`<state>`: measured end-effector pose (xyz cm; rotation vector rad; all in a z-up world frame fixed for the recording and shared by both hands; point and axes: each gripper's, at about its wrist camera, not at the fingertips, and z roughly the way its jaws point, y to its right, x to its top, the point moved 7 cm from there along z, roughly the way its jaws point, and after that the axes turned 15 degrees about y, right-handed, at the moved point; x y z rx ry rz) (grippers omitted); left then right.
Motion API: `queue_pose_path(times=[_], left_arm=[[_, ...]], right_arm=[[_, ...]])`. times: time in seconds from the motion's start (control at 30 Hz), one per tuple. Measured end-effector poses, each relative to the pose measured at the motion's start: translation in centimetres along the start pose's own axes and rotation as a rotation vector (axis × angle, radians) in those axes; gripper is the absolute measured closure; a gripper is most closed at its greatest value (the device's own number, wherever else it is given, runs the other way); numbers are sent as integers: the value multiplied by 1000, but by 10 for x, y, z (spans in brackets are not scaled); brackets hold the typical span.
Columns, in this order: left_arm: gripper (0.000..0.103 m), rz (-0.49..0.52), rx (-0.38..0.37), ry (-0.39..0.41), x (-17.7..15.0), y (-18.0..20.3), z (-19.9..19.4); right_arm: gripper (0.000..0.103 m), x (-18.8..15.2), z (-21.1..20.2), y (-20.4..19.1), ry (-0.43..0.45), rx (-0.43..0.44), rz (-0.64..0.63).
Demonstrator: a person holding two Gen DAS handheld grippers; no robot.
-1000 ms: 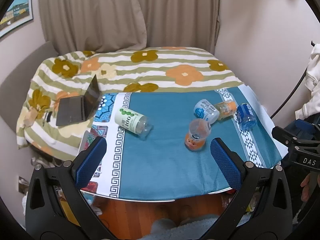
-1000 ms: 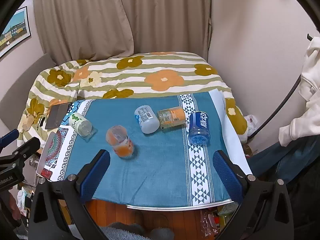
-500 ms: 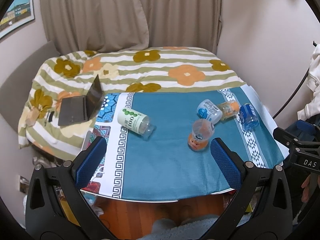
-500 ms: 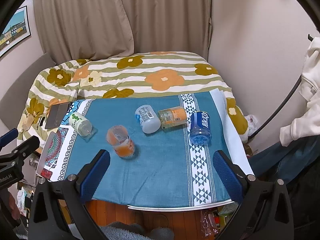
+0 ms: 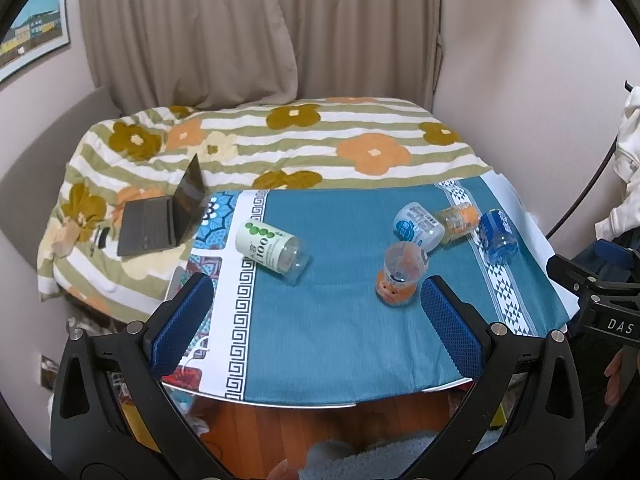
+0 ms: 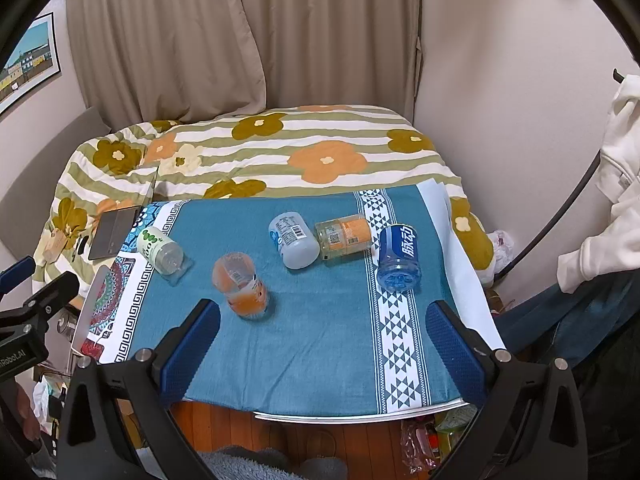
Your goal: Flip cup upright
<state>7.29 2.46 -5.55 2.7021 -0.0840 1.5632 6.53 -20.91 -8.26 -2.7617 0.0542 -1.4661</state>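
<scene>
Several cut-bottle cups lie tipped over on a table under a teal cloth (image 5: 340,320) (image 6: 320,340). A green-and-white cup (image 5: 270,246) (image 6: 160,250) lies at the left. An orange cup (image 5: 398,276) (image 6: 240,284) lies in the middle. A white cup with blue print (image 5: 418,226) (image 6: 294,240), a clear orange-labelled cup (image 5: 458,218) (image 6: 344,236) and a blue cup (image 5: 498,236) (image 6: 398,256) lie together at the right. My left gripper (image 5: 316,324) and right gripper (image 6: 322,344) are both open and empty, held before the table's near edge.
A bed with a flowered striped blanket (image 5: 280,148) (image 6: 280,148) lies behind the table. An open laptop (image 5: 164,216) sits on it at the left. Curtains and walls stand behind. Bags and clutter (image 6: 432,436) lie on the floor under the table's near edge.
Both grippers have crept slightly forward toward the table. Jaws stay open and the cups have not moved.
</scene>
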Motion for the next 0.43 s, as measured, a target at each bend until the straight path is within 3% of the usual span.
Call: queue_pose_path(times=[0.43], left_arm=[[0,0,25,-10,-2,-1,8]], right_arm=[[1,1,2,-2,-1,9,0]])
